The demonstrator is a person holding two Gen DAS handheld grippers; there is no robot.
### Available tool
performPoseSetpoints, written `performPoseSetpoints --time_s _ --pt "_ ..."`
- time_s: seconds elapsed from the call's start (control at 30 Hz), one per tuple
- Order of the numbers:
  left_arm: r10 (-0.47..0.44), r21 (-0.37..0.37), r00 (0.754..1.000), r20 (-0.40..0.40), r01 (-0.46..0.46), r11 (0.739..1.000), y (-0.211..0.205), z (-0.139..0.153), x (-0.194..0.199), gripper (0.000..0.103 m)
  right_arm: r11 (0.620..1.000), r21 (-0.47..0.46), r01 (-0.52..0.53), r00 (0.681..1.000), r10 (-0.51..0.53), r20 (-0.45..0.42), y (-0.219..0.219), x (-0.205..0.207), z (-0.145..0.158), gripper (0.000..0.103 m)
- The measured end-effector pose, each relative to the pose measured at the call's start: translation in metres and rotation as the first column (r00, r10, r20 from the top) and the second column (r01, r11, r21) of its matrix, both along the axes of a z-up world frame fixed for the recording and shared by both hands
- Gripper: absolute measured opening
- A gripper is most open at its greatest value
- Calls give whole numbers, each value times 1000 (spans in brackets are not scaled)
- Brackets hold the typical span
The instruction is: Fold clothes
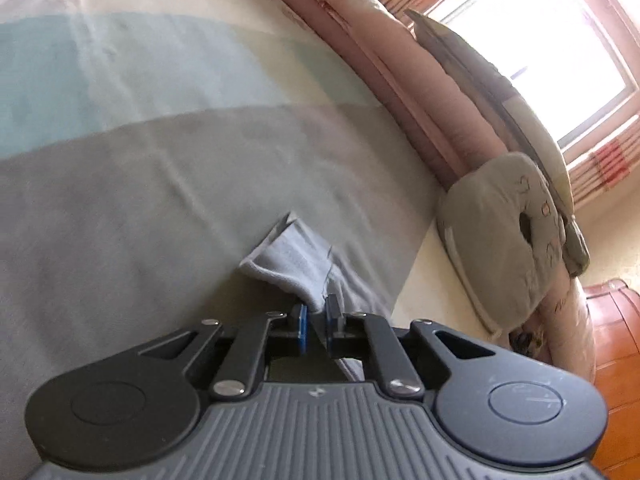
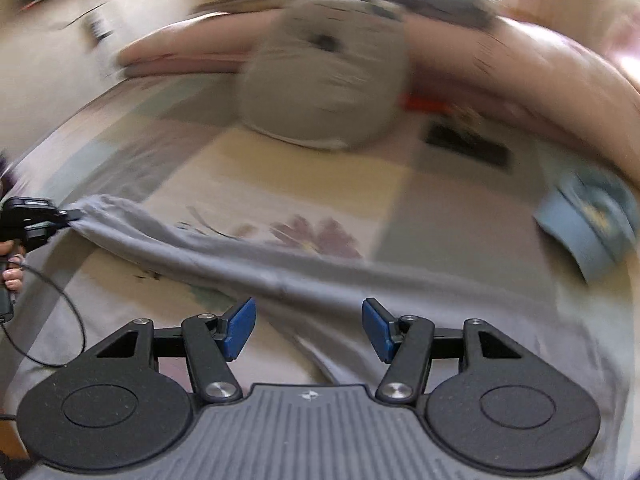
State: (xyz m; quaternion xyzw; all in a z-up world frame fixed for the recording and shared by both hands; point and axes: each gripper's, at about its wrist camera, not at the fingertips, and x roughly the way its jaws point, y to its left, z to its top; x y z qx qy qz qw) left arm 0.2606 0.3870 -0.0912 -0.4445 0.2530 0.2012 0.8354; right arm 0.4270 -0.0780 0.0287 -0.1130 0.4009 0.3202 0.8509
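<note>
a grey garment (image 2: 248, 264), soft and matte, is spread on the bed (image 2: 320, 184), one edge drawn up into a long taut ridge. its hemmed corner is pinched between the closed blue pads of the left gripper (image 1: 316, 322), which is seen lifted at the far left of the right wrist view. the right gripper (image 2: 308, 330) is held above the cloth with jaws apart and nothing between them. a fold appears begun; next, a second edge likely needs grasping. a round grey cushion (image 2: 324, 92) and a pink quilt (image 1: 400, 80) lie beyond.
</note>
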Motion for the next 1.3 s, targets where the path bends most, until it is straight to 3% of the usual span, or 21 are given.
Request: performPoseSetpoints --time_s 0.07,0.17,0.3,0.43,0.57,0.77,0.8,0.83,0.87,0.93,1.1,1.3 --pt "-10 -6 1000 -27 9 1000 -4 -7 -5 7 995 -18 -102 994 103 21 26 10 8 64" --pt "-11 -17 1000 -10 11 1000 -6 -16 -11 7 961 -39 -273 962 274 23 77 30 10 61" --pt "-4 -47 1000 17 5 999 -3 -23 -16 8 885 -31 -465 885 463 -47 161 60 -6 43" --pt "-7 -34 1000 20 7 999 -5 -24 -16 8 800 34 -600 790 598 -132 246 78 -33 40" --pt "-9 -20 1000 24 10 1000 -7 -25 -16 9 701 55 -711 683 707 -183 325 80 -66 40" --pt "-26 -15 999 36 27 1000 -6 -25 -15 9 644 63 -763 618 754 -221 377 73 -104 40" --pt "-33 -12 999 35 34 999 -5 -24 -15 9 629 66 -774 607 768 -202 376 69 -104 36" --pt "-46 -3 998 30 46 999 -4 -22 -14 9 611 52 -790 593 783 -189 375 65 -104 14" --pt "-66 15 998 22 66 998 -4 -19 -12 8 592 37 -805 578 797 -176 374 61 -105 4" --pt "-122 72 993 7 121 990 -1 -11 -4 8 598 36 -801 586 794 -160 371 60 -101 3" --pt "-255 194 967 -2 251 948 13 13 36 8 683 48 -729 678 730 -91 365 90 -78 3" --pt "-349 309 937 7 330 892 29 40 105 8 787 22 -617 787 617 23 359 135 -50 3"
